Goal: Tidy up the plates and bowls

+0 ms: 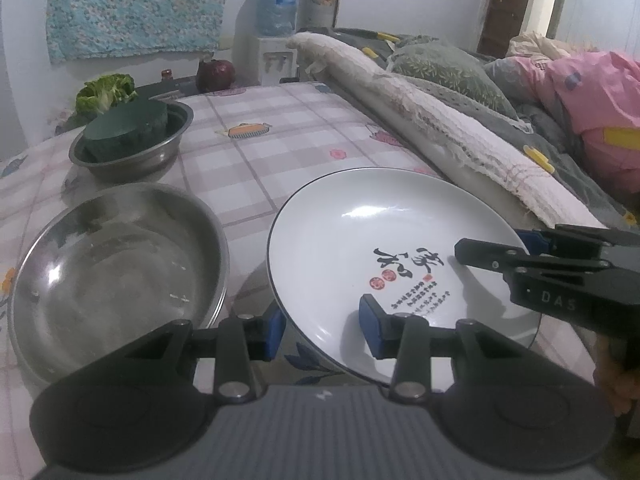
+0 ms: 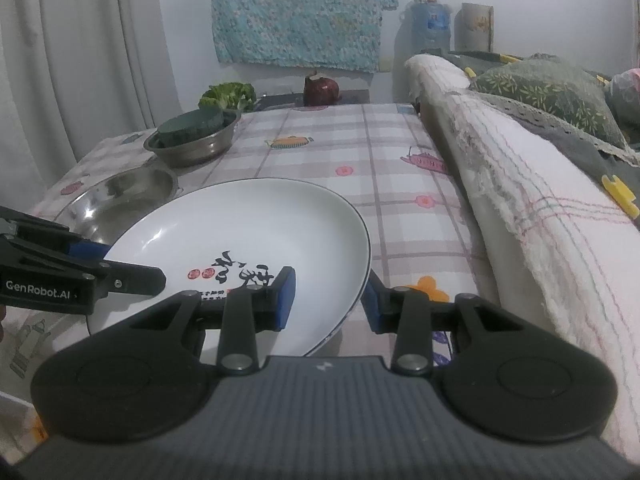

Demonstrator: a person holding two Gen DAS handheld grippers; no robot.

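Observation:
A white plate with black calligraphy hangs a little above the checked tablecloth, casting a shadow. My left gripper is shut on its near-left rim, one blue pad inside the plate and one outside. My right gripper clamps the opposite rim. In the right wrist view the plate sits between the right gripper's pads, and the left gripper holds the far-left rim. Left of the plate a large empty steel basin rests on the table. Behind it a smaller steel bowl holds a dark green round thing.
A towel-covered bed edge with pillows and a pink quilt runs along the table's right side. Lettuce and a dark red round fruit lie at the far end. A curtain hangs at the left.

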